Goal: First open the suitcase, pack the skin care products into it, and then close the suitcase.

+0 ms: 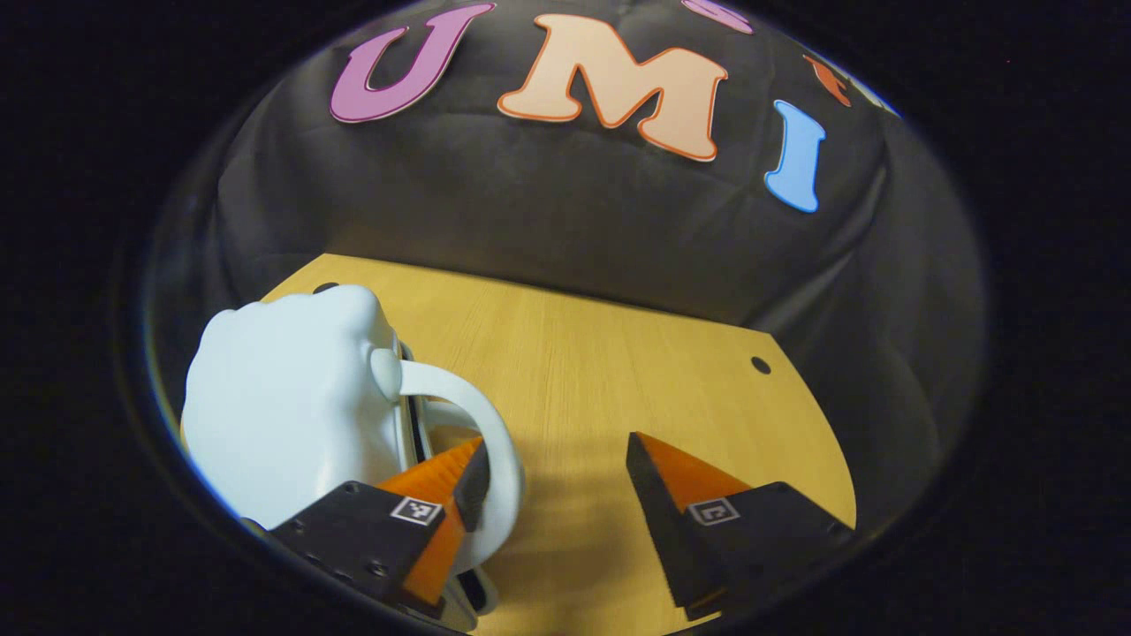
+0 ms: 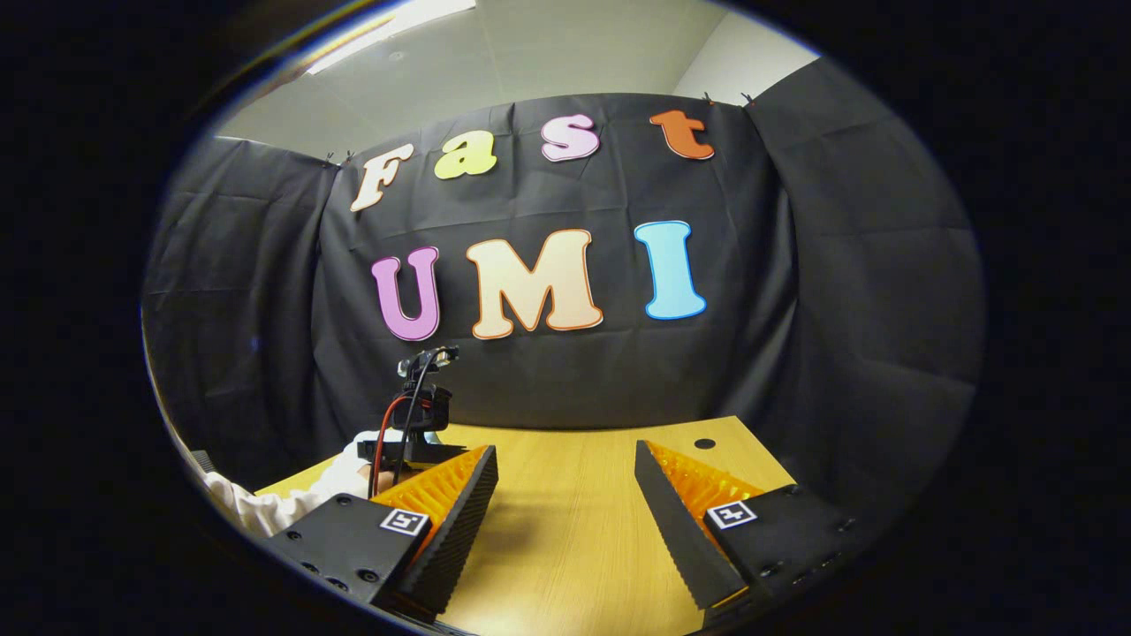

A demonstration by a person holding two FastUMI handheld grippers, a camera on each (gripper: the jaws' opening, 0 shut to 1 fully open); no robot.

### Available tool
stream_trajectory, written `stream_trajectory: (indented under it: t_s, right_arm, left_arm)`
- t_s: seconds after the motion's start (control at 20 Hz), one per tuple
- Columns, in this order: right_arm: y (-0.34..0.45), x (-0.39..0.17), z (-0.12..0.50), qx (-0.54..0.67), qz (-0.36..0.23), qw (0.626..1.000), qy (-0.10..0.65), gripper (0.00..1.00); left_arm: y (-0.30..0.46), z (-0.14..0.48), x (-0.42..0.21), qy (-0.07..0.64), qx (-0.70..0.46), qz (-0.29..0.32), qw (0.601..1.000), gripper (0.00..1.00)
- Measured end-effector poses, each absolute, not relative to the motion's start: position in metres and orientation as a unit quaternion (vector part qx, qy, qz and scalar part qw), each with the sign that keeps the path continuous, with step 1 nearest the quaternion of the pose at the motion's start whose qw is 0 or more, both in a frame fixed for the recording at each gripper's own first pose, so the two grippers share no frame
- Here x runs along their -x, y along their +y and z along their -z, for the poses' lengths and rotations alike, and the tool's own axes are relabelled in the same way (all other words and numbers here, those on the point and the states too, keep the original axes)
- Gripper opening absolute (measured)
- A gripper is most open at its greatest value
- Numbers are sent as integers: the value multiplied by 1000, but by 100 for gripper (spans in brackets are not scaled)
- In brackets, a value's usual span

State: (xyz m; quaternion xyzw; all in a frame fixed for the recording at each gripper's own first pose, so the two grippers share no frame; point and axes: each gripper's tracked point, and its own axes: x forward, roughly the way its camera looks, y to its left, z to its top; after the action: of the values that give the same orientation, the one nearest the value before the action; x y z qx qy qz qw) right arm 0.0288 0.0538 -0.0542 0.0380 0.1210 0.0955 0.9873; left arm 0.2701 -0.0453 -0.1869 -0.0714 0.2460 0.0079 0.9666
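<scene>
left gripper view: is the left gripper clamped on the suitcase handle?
No. The left gripper stands open, fingers wide apart, one finger beside the white suitcase handle, the other over bare table.

Recording booth: black cloth wall (image 2: 548, 380), wooden table (image 2: 574, 530).

White sleeve (image 2: 252, 508), red cable (image 2: 382, 442), square-marked tool (image 2: 565, 490)

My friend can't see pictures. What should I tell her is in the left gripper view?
A pale blue suitcase stands on a wooden table, and the open left gripper has one finger beside its curved handle. Behind is black cloth.
</scene>
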Motion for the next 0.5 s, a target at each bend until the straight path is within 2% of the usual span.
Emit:
stream_trajectory:
  t_s: [0.05,0.1,0.15,0.3,0.4,0.5]
  right_arm:
    - [53,-31,52,-37,-97,988,117,96]
    - [52,-33,49,-38,-99,988,114,98]
    - [52,-33,45,-42,-102,988,110,96]
    - [53,-37,38,-55,-111,987,101,96]
    - [56,-36,36,-54,-118,987,95,98]
    - [56,-36,41,-48,-121,987,97,98]
  left_arm:
    - [-47,181,-267,242,76,-9,967,96]
    - [-49,179,-268,241,79,-10,967,96]
    - [-48,178,-264,243,76,-14,967,95]
    - [-22,175,-257,242,9,-55,969,96]
    - [-17,175,-249,246,-15,-59,967,97]
    - [-21,148,-239,209,-9,-50,977,97]
